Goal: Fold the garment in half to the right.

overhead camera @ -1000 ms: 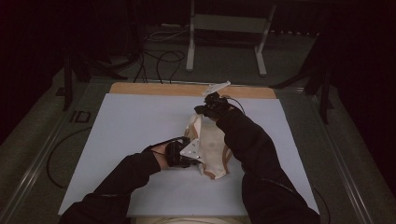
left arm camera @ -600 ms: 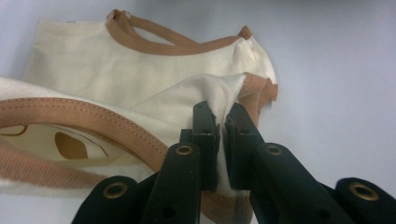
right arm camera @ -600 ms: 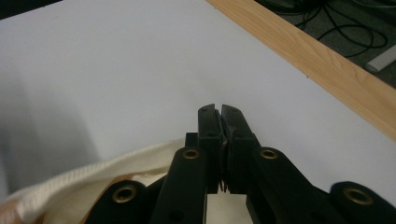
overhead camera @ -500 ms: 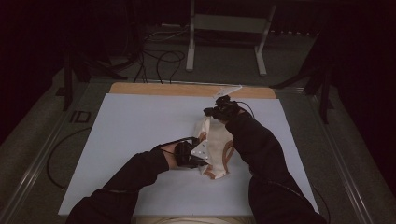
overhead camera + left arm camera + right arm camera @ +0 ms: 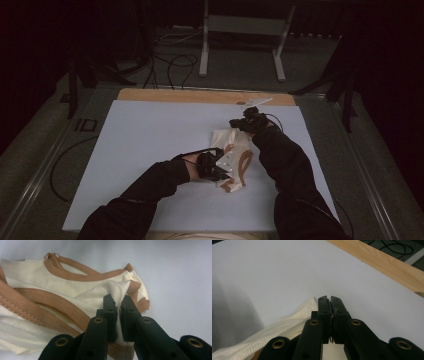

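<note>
Cream garment (image 5: 234, 160) with brown trim lies bunched on the pale blue sheet of the counter (image 5: 150, 135), a little right of the middle, between the two hands. It looks like a small sleeveless top, but the folds hide its full shape. The left claw (image 5: 119, 303) pinches a fold of the cream cloth beside a brown trimmed edge, at the near end of the garment. The right claw (image 5: 330, 300) is pressed together at the far end, with a cream hem (image 5: 287, 326) running under its jaws, so I judge that it grips the cloth too. The step in hand seems to be folding or arranging the garment with both ends held. Next, both hands need to lay the cloth flat together, keeping the grip until it rests.
</note>
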A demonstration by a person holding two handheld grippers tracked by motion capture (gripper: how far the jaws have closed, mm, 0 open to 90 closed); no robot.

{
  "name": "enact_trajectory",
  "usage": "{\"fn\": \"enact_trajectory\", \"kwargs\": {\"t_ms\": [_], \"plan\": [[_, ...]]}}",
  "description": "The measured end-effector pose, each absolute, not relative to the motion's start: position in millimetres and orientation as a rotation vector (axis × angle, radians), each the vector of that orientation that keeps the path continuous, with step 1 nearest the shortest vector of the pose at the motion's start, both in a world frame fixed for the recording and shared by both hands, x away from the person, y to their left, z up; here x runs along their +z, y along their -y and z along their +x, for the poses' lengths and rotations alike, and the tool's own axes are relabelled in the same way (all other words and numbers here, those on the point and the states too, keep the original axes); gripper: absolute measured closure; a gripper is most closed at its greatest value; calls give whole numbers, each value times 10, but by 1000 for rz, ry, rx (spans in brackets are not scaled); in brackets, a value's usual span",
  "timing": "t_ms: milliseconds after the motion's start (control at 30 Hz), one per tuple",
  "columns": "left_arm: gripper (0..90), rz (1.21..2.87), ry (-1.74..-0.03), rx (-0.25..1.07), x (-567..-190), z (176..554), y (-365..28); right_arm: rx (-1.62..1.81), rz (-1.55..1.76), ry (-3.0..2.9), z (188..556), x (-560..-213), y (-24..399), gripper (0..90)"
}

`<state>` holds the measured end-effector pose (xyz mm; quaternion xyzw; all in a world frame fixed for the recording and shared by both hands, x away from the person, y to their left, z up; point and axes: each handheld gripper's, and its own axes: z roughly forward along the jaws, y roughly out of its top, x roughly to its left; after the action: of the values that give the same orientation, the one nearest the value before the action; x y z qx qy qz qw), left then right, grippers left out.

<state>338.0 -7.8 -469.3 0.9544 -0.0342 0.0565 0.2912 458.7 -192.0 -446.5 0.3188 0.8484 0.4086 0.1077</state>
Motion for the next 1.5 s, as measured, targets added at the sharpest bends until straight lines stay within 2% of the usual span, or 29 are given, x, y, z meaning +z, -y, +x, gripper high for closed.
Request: {"fn": "enact_trajectory", "kwargs": {"t_ms": [1133, 1333, 1500], "plan": [[821, 2628, 101, 55, -4882, 3458, 444, 1154, 1110, -2482, 4624, -5037, 2393, 875], [753, 2613, 98, 17, -4903, 3454, 468, 1135, 1147, -2488, 4629, -5154, 2422, 871], [641, 2584, 94, -26, -4889, 3438, 474, 1140, 1175, -2483, 4643, -5213, 2449, 866]]}}
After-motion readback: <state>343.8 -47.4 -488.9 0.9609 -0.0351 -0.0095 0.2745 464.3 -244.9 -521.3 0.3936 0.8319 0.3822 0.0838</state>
